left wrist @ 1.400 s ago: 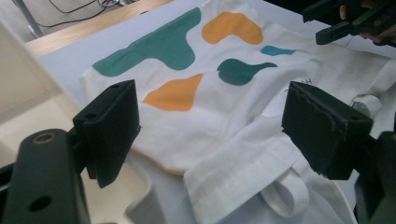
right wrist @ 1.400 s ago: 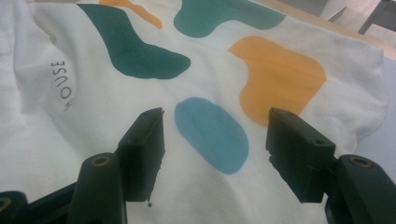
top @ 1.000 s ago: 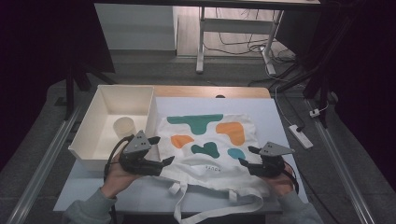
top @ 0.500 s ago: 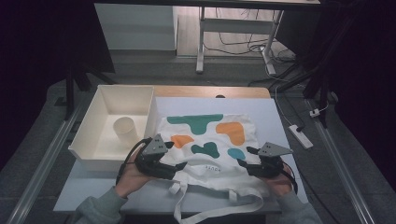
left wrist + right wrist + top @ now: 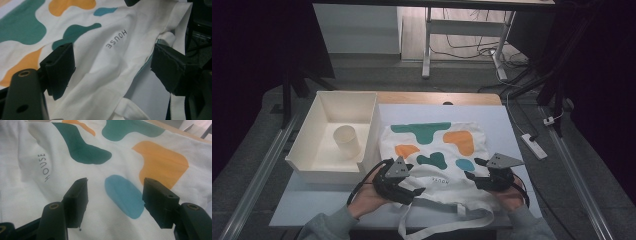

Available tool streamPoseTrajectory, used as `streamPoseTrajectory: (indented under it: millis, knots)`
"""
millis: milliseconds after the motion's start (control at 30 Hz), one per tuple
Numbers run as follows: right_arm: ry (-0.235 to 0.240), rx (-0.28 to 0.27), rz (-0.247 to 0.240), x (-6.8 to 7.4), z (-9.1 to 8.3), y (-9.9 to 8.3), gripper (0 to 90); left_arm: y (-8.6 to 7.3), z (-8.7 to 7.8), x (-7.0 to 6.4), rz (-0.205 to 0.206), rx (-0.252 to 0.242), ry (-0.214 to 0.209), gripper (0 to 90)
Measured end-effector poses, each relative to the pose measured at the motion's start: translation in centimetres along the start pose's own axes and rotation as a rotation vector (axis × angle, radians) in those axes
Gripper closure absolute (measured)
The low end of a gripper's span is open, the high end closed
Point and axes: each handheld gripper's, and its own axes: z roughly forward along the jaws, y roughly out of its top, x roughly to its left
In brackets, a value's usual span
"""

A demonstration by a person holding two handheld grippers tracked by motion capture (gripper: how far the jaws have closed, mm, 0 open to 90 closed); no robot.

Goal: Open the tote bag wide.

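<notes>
A white cloth tote bag (image 5: 437, 150) printed with green, orange and blue blobs and the word HOUSE lies flat on the table. Its straps (image 5: 447, 220) trail toward the near edge. My left gripper (image 5: 414, 186) rests at the bag's lower left corner. In the left gripper view it (image 5: 115, 67) is open, with the bag's (image 5: 105, 62) rumpled edge between the jaws. My right gripper (image 5: 473, 169) sits at the bag's lower right. In the right gripper view it (image 5: 116, 200) stands open just above the blue blob (image 5: 123, 195).
A white open box (image 5: 307, 155) stands at the left of the table (image 5: 512, 125), holding an upright pale cup (image 5: 346, 141). A power strip (image 5: 533, 145) and cables lie on the floor to the right. A white desk frame stands beyond the table.
My left gripper has moved right, from beside the box onto the bag's lower left corner. The right gripper has barely shifted.
</notes>
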Motion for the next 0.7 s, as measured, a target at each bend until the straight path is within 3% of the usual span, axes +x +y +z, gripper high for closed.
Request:
streamPoseTrajectory:
  millis: [167, 533, 700]
  knots:
    - [0.003, 0.006, -0.003, 0.1, 0.1, 0.0, 38.0, -0.2, 1.7, -0.1, -0.010, 0.038, -0.047, 20.5]
    - [0.006, 0.007, -0.006, 0.2, 0.2, 0.0, 38.0, -1.1, 4.2, -0.3, 0.013, 0.115, -0.073, 24.9]
    - [0.006, 0.005, -0.007, 0.2, 0.2, 0.0, 38.0, -1.5, 4.7, -0.2, 0.007, 0.120, -0.076, 27.4]
